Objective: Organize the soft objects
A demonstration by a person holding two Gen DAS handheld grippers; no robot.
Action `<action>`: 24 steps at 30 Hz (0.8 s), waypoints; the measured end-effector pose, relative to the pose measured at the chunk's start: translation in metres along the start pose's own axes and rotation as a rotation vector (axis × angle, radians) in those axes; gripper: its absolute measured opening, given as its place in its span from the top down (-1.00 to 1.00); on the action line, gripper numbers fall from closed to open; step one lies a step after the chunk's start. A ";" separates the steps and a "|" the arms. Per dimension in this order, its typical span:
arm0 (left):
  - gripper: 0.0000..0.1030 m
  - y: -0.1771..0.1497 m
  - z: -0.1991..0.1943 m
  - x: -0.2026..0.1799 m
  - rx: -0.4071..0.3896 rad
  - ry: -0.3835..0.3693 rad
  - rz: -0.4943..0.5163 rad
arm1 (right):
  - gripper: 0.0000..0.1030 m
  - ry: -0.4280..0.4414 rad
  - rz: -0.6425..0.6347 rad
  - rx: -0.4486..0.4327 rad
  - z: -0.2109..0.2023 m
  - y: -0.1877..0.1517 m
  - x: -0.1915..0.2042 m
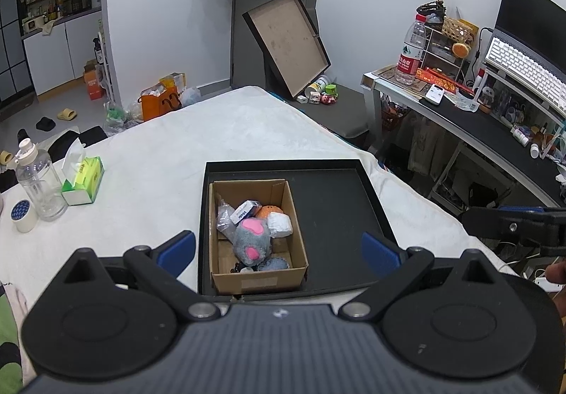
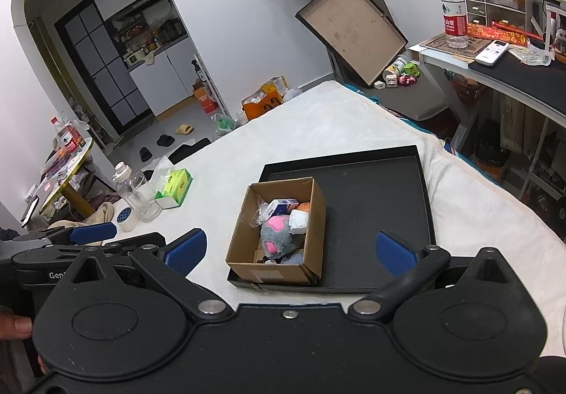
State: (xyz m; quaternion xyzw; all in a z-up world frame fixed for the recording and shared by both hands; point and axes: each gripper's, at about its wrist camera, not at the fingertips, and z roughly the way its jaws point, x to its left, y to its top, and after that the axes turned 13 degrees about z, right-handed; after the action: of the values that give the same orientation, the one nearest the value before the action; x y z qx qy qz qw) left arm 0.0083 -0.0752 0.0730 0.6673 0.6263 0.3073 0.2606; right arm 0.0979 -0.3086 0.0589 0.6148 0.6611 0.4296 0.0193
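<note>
A shallow black tray (image 1: pixel 332 203) lies on the white bed (image 1: pixel 219 132). In the left half of the tray stands an open cardboard box (image 1: pixel 258 273), and the right half of the tray is bare. Inside the box lies a grey plush toy (image 1: pixel 252 240) with pink patches, and at 2 o'clock from it, touching it, there is a white soft cube (image 1: pixel 280 225). Behind them I see an orange soft ball (image 1: pixel 267 212), a small white-blue packet (image 1: pixel 244 210) and a crumpled clear plastic bag (image 1: pixel 223 217) against the left wall.

The left gripper (image 1: pixel 279 250) hovers near the front of the box, its fingers (image 1: pixel 177 249) spread wide and holding nothing. The right gripper (image 2: pixel 290 249) is also wide apart and empty.

At 10 o'clock from the tray, well apart, stand a green tissue pack (image 1: pixel 85 180), a clear bottle (image 1: pixel 39 181) and a tape roll (image 1: pixel 23 215).
</note>
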 end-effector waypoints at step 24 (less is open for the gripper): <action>-0.93 -0.004 0.010 0.006 0.007 0.015 0.012 | -1.00 0.007 0.035 0.003 0.002 -0.003 -0.013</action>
State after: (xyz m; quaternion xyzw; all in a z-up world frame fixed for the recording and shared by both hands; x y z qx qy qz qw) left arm 0.0128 -0.0689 0.0638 0.6694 0.6254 0.3120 0.2517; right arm 0.0994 -0.3175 0.0494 0.6249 0.6509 0.4310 0.0089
